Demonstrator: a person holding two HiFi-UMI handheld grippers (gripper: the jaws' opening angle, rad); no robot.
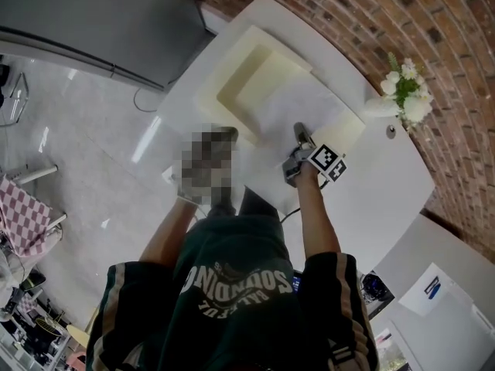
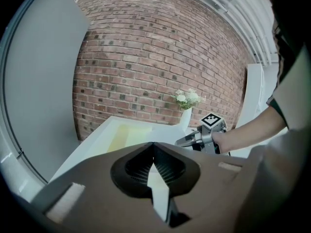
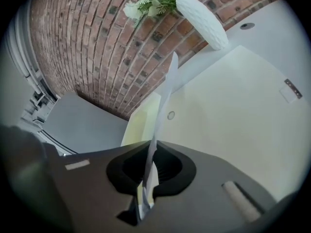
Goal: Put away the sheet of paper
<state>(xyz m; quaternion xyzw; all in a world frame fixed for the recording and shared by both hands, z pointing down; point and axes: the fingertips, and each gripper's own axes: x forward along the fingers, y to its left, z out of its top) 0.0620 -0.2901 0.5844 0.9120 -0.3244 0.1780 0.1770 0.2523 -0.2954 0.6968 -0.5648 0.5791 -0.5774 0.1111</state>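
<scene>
Paper (image 1: 302,99) lies over the tray (image 1: 224,72) on the table (image 1: 387,176), its near edge clamped in the right tongs (image 1: 298,131); that forearm reaches forward, angled down. Left tongs (image 2: 153,144) are closed beside the tray.

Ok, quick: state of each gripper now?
Left gripper: closed, nothing held.
Right gripper: closed on the sheet of paper.
</scene>
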